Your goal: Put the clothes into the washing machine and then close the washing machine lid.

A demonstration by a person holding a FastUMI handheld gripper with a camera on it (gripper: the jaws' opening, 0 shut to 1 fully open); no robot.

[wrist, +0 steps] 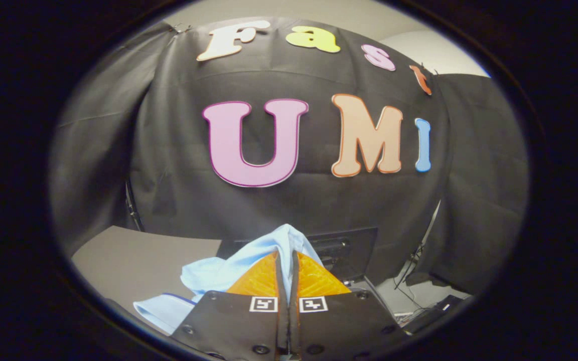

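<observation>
A light blue garment hangs bunched around my fingertips, lifted above the table. My gripper is shut on a fold of it, the two fingers nearly touching with cloth pinched between them. More of the garment drapes down to the left of the fingers, and a flat blue piece with a darker edge lies lower left. Just beyond the fingers, behind the cloth, stands a dark box-like appliance with a raised dark panel; the cloth and fingers hide most of it.
A grey table top spreads to the left under the garment. Black cloth forms the booth wall behind. To the right, cables and a dark device lie on a lower surface.
</observation>
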